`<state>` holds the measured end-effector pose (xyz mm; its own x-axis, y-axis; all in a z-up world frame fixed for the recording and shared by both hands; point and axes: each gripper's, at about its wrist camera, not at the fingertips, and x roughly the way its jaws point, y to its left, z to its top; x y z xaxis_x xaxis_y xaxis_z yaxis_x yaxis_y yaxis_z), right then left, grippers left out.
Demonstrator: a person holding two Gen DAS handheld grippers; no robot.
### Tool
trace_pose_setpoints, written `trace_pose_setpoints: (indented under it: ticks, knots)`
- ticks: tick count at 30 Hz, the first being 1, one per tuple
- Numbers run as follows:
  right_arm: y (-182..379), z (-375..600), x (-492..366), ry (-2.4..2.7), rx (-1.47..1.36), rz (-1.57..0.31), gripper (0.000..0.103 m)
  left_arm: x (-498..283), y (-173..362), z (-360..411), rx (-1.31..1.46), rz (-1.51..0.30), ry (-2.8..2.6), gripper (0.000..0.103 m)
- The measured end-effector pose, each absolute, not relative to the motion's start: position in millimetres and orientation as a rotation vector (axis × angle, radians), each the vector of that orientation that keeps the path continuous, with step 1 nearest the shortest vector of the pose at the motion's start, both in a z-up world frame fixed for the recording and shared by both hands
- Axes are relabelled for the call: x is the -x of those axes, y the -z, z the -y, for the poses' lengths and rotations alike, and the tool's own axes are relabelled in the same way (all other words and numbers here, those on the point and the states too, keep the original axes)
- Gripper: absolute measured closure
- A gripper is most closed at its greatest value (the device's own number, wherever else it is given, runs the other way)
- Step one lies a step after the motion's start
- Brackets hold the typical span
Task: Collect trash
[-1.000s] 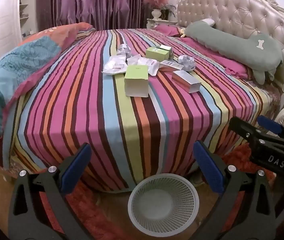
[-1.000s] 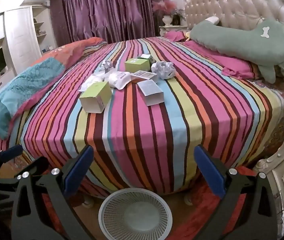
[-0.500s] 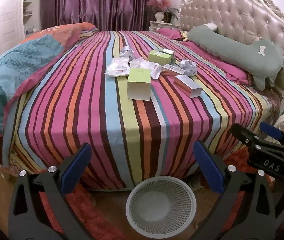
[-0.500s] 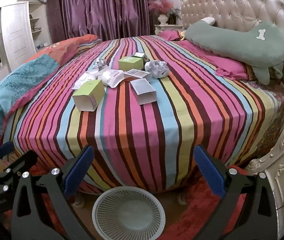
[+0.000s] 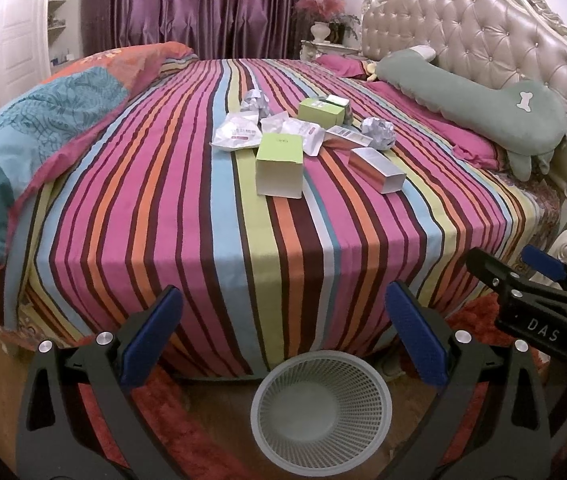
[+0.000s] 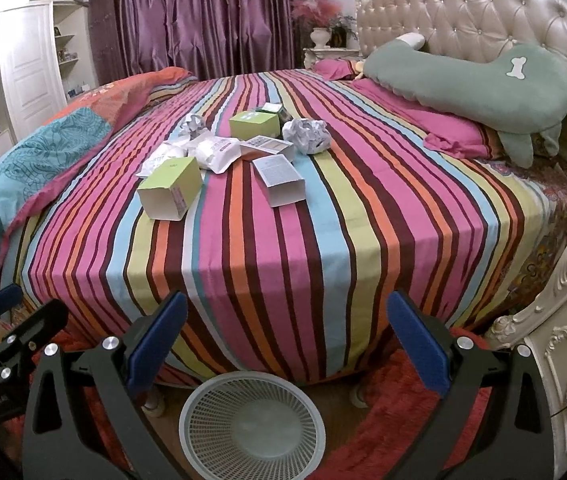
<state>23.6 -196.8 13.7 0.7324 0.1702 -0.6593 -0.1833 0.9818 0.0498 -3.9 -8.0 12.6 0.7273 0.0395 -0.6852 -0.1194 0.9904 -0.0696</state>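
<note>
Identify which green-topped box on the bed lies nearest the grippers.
The larger green box at the pile's front edge; the other green box sits farther back among the wrappers.

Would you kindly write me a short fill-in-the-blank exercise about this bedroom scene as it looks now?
1. The white mesh basket stands on the ____ at the foot of the bed.
2. Both the left gripper and the right gripper have their jaws ____.
3. The long green pillow bears a white ____ shape.
4. The basket holds ____ trash so far.

Missing words: floor; open; bone; no
</note>
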Motion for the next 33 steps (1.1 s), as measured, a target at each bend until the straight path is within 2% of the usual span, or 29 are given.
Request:
trace_pose_setpoints:
  ticks: [33]
  knots:
    - [-10.6, 198.1, -24.1, -0.194, 0.027, -0.734, 0.007, 4.5, -11.8, 9.0, 0.104, -0.752, -0.094, 0.005]
